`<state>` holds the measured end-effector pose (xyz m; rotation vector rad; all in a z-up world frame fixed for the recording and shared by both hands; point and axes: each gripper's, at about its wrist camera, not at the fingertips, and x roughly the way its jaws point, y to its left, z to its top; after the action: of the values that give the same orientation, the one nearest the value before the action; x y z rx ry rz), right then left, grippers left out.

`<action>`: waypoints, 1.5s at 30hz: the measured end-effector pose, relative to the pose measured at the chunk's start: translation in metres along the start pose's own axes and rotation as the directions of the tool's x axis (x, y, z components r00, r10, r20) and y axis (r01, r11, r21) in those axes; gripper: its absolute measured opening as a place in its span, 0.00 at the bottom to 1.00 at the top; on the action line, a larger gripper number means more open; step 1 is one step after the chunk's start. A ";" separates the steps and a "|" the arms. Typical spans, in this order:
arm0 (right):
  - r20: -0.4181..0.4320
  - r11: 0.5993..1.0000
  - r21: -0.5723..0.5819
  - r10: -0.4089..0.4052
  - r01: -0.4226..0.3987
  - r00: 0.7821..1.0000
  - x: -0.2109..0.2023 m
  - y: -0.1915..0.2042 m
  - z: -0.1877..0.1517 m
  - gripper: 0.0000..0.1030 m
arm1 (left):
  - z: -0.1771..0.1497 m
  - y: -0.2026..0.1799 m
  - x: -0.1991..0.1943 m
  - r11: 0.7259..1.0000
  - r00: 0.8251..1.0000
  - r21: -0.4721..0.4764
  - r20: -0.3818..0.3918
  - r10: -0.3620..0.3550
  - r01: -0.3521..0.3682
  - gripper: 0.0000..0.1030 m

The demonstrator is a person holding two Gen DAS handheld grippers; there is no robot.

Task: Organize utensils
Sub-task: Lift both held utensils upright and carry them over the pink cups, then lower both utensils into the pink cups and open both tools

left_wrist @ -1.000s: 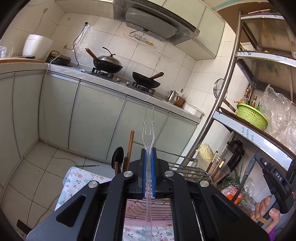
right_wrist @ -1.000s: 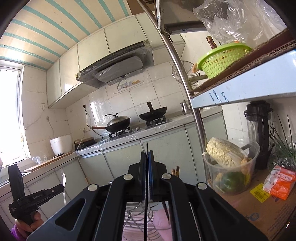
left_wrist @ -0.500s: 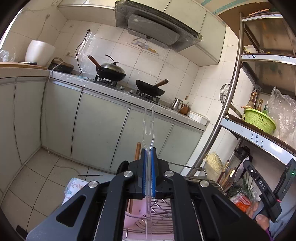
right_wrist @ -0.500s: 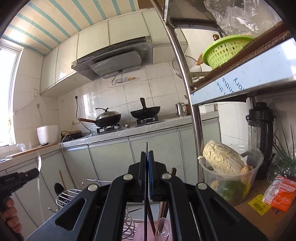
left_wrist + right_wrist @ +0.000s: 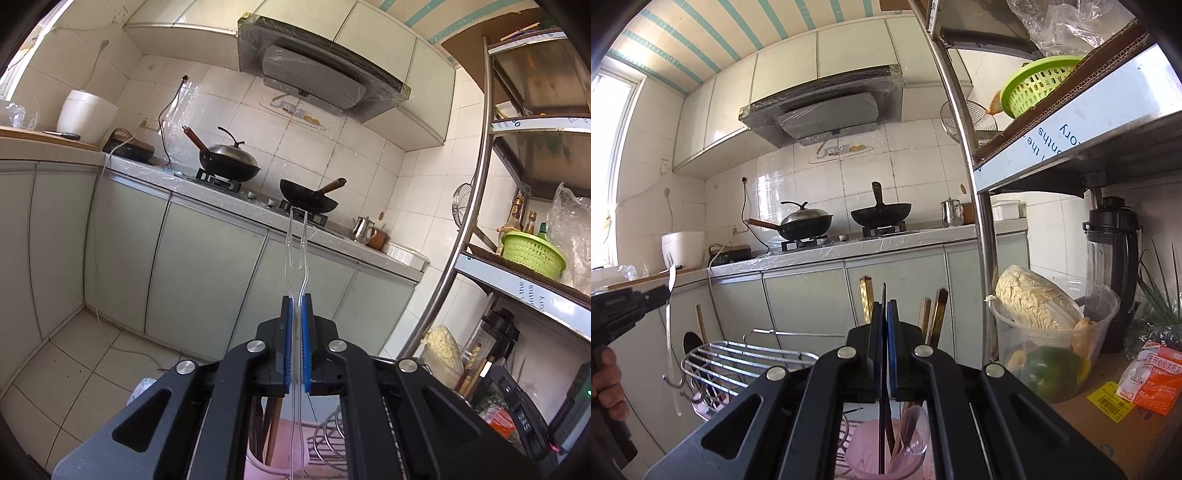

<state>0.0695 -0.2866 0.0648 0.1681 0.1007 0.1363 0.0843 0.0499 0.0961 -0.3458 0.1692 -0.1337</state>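
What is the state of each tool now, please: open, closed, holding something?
Left tool: closed on the clear plastic fork.
Right tool: closed on a thin dark utensil, seen edge-on; its type cannot be told.

Tiled kitchen, daylit from a window (image 5: pixel 613 155) at 9 o'clock.
Pale green cabinets (image 5: pixel 207 266) are set below the counter; a range hood (image 5: pixel 321 74) is mounted at 12 o'clock.

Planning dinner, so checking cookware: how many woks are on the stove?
2: a lidded wok on the left burner, an open wok on the right burner. None seem hidden.
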 end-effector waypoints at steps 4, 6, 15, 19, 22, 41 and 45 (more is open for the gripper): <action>-0.011 1.000 -0.017 0.000 0.000 1.000 -0.001 0.004 -0.012 0.02 | -0.008 -0.003 0.008 0.999 0.997 0.029 0.059 0.041 -0.043 0.04; -0.015 1.000 -0.026 -0.001 0.001 1.000 -0.001 0.006 -0.016 0.02 | -0.014 -0.004 0.010 0.996 0.993 0.049 0.100 0.066 -0.071 0.04; -0.049 1.000 -0.018 -0.001 0.000 0.999 0.000 0.005 -0.027 0.02 | -0.037 -0.010 0.011 0.988 0.988 0.120 0.132 0.076 -0.092 0.04; -0.063 1.000 -0.007 -0.001 0.001 0.998 -0.002 0.004 -0.031 0.02 | -0.046 -0.006 0.003 0.990 0.992 0.110 0.105 0.075 -0.087 0.04; -0.073 1.000 -0.001 0.000 0.000 0.997 -0.004 0.004 -0.034 0.02 | -0.055 -0.003 0.000 0.990 0.993 0.107 0.079 0.083 -0.091 0.04; -0.166 1.000 0.030 0.001 0.004 0.986 -0.007 0.004 -0.060 0.03 | -0.094 0.010 -0.005 0.989 0.991 0.095 -0.061 0.116 -0.110 0.04; -0.195 0.999 0.034 0.008 -0.001 0.981 -0.006 0.005 -0.062 0.06 | -0.096 0.009 -0.006 0.988 0.989 0.099 -0.081 0.123 -0.115 0.04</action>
<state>0.0563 -0.2721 0.0050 0.1883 0.2980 0.1555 0.0611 0.0282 0.0047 -0.2353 0.2679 -0.0386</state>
